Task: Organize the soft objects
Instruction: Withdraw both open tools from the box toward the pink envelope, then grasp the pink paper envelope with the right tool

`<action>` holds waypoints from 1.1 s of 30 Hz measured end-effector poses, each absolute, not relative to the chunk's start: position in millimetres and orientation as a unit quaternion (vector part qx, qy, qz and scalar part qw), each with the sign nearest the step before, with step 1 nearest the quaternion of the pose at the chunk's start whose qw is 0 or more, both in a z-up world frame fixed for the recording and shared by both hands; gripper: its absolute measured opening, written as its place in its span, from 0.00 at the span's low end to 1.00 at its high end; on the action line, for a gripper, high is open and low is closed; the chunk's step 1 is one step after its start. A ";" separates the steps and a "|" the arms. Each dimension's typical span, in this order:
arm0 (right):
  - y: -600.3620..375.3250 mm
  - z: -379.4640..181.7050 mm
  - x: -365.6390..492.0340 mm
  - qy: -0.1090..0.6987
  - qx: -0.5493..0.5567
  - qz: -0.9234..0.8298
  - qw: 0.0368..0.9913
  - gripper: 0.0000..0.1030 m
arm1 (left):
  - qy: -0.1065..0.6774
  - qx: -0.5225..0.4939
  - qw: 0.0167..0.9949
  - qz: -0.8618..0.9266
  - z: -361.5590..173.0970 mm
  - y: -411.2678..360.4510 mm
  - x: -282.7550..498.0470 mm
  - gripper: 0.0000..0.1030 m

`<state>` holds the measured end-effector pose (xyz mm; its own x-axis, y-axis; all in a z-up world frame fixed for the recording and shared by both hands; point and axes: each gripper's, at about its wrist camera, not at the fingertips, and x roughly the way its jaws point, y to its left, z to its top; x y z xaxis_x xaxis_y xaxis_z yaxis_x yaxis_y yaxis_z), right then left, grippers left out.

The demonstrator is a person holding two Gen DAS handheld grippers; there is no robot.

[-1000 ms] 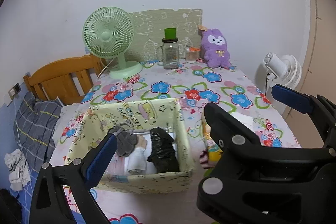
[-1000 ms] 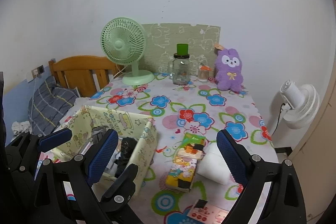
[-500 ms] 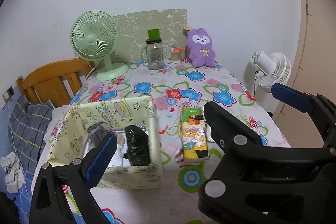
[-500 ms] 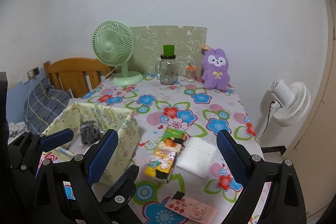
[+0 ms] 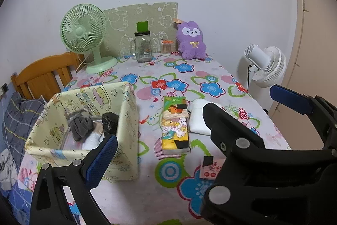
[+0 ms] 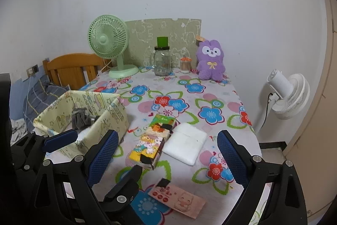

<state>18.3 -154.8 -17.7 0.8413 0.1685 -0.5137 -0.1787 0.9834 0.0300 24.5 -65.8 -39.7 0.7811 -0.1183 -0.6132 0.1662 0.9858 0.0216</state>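
**Both claws empty above the flowered table, soft packs waiting**

Flowered cloth covered the table (image 6: 212, 96), which stood against a white wall with a green fan (image 6: 109, 43), a glass jar (image 6: 162, 62) and a purple plush rabbit (image 6: 210, 62) along its far edge. On the near left sat the fabric bin (image 5: 126, 119), already holding a grey cloth (image 5: 81, 125) and a black bundle (image 5: 110, 122). Just right of it lay a colourful tissue pack (image 6: 152, 141), and touching that pack's right side, a white soft pack (image 6: 185, 146). A pink card (image 6: 179, 199) lay nearest the cameras.

The left claw (image 5: 189, 130) and the right claw (image 6: 166, 157) both stood wide open and held nothing.

The step in hand appeared to be reaching for one of the two packs. Doing it well probably meant lowering the right claw over the white pack across its narrower width, closing gently enough not to crush it, and lifting it clear of the tissue pack before swinging towards the bin.

Only the left wrist view looked down into the bin and showed the black bundle; the right wrist view showed the whole outline of the white pack and the card, which the other claw's arm largely hid in the left view.
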 end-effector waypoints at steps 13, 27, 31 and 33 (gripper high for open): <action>-174.9 -55.6 18.9 0.295 0.004 0.095 0.951 0.94 | 0.343 0.048 0.935 -0.081 -74.0 -86.2 24.0 0.99; -185.0 -96.6 21.5 0.326 0.026 0.098 0.940 0.94 | 0.399 0.044 0.913 -0.077 -113.3 -93.5 26.2 0.99; -181.7 -104.3 22.6 0.334 0.017 0.104 0.937 0.94 | 0.406 0.046 0.909 -0.078 -120.7 -92.2 25.9 0.99; -179.9 -107.5 23.4 0.338 0.015 0.103 0.935 0.94 | 0.409 0.047 0.908 -0.076 -124.3 -90.4 27.8 0.98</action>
<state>23.4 -179.9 -107.5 0.7499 0.2030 -0.6297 -0.1833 0.9783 0.0970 27.8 -90.4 -124.3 0.6536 -0.0999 -0.7502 0.1764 0.9841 0.0226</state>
